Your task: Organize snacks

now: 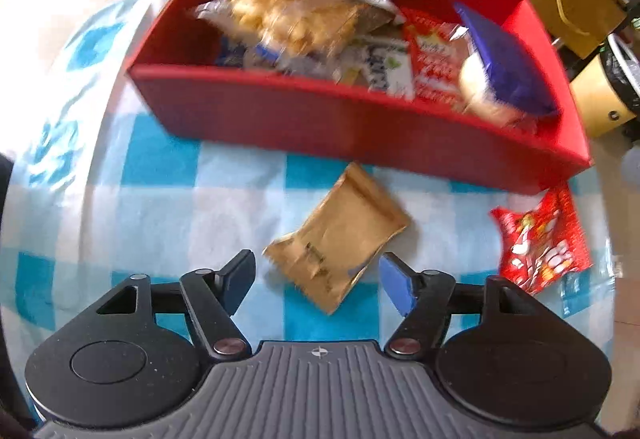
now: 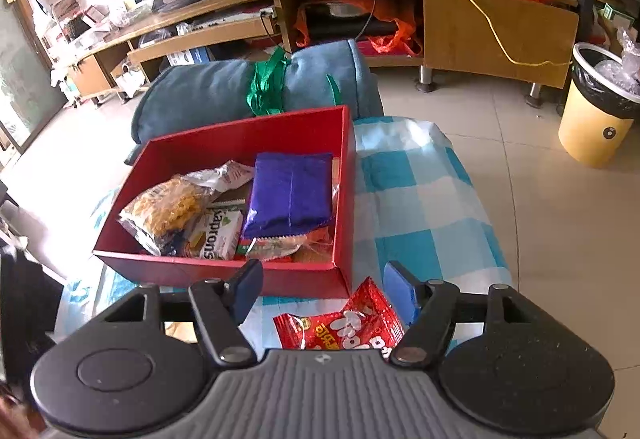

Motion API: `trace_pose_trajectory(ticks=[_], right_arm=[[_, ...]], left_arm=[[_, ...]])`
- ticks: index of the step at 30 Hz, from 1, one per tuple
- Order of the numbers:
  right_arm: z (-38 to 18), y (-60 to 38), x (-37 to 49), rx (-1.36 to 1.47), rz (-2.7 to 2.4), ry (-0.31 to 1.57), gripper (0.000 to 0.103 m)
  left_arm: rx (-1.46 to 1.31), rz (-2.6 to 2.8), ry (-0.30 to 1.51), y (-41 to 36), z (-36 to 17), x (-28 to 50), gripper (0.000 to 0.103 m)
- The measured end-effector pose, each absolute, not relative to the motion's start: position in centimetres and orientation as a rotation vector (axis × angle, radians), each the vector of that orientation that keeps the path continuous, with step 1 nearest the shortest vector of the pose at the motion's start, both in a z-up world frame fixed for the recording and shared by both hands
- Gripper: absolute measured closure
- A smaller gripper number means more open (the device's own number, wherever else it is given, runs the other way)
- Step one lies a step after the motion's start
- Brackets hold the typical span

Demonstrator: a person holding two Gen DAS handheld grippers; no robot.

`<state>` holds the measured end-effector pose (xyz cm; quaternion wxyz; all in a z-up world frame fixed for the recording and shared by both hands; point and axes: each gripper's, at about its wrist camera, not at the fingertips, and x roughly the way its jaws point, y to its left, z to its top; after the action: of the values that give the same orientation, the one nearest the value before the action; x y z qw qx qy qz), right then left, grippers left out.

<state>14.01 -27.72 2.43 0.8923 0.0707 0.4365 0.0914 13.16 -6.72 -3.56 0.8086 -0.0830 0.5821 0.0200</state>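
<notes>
— Left gripper [image 1: 316,271] hangs over the brown snack packet [image 1: 340,241], jaws apart, pads short of its lower end; nothing grasped.

— And the right gripper [image 2: 324,289]?

— Also unclenched, above the red snack bag [image 2: 340,323] with white lettering, which lies on the blue-checked cloth [image 2: 420,199] just outside the red box [image 2: 224,271].

— Anything legible inside the box?

— One white carton [image 2: 218,235] reads "kaprons". Beside it sit a clear bag of golden crisps [image 2: 168,209] and a purple packet [image 2: 292,195]; other print is too blurred.
</notes>
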Motion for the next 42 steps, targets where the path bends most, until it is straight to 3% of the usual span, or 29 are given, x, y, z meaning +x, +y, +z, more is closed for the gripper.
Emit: trace_pose_trajectory(ticks=[3, 5, 7, 10, 14, 31, 42], right_arm=[[1.9, -27.7, 14.2, 0.141, 0.186, 0.926, 0.041], [1.5, -27.9, 14.4, 0.139, 0.177, 0.939, 0.041], [1.3, -28.1, 14.5, 0.142, 0.168, 0.947, 0.041], [0.9, -28.4, 14.6, 0.140, 0.154, 0.962, 0.041], [-0.2, -28.8, 14.6, 0.159, 0.127, 1.007, 0.041], [-5.0, -30.1, 17.5, 0.230, 0.019, 1.087, 0.041], [-3.7, -26.3, 9.2, 0.100, 0.251, 1.257, 0.041]], left_arm=[[-0.094, 0.011, 1.211, -8.0, -3.3, 14.2, 0.025], [-0.058, -0.010, 1.233, -8.9, -3.9, 15.1, 0.034], [-0.027, -0.019, 1.236, -9.5, -4.2, 15.3, 0.033], [0.013, -0.060, 1.222, -9.5, -3.9, 14.6, 0.051], [-0.006, -0.085, 1.233, -7.7, -3.6, 13.6, 0.056], [-0.104, -0.202, 1.264, -3.2, -3.4, 10.7, 0.054], [-0.096, -0.218, 1.265, -3.3, -3.8, 11.4, 0.054]])
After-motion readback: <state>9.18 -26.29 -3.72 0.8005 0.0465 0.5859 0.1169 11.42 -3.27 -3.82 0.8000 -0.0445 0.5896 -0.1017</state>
